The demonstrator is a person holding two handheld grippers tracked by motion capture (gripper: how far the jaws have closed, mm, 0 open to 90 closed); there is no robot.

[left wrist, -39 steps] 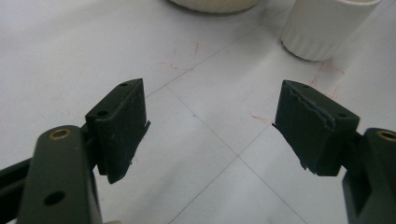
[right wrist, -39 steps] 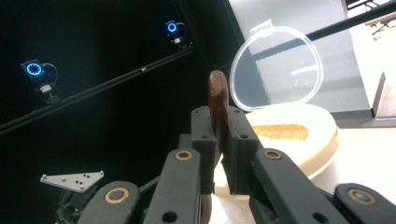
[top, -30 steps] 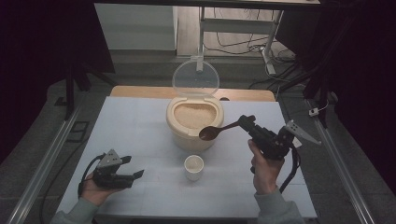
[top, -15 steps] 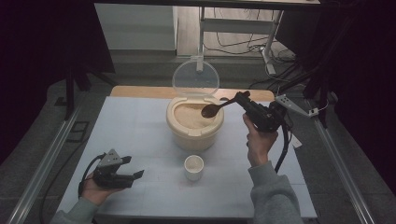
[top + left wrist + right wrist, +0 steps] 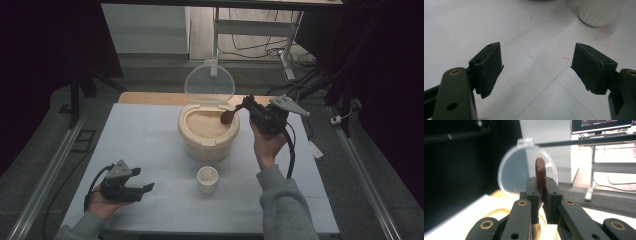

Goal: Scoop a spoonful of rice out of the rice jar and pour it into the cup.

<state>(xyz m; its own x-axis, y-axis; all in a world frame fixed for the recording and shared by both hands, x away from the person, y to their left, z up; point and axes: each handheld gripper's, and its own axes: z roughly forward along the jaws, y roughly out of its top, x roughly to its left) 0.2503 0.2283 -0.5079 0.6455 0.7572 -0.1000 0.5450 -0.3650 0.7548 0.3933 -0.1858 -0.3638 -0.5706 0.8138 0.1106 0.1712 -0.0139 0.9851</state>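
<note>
Your right gripper (image 5: pixel 250 108) is clamped on a brown wooden spoon (image 5: pixel 229 116); in the right gripper view the jaws pinch the spoon (image 5: pixel 540 176) edge-on, its bowl standing up between them. From above, the spoon's bowl hangs over the right side of the cream tub (image 5: pixel 208 131), just above the pale grains inside. The tub's clear round lid (image 5: pixel 209 83) stands tipped up behind it. Your right hand (image 5: pixel 267 142) holds that gripper beside the tub's right rim.

Your left gripper (image 5: pixel 145 189) rests low at the table's (image 5: pixel 140 135) near left corner, jaws spread wide with nothing between them, bare white tabletop under them. A small white cup (image 5: pixel 207 179) stands in front of the tub, well apart from the left gripper.
</note>
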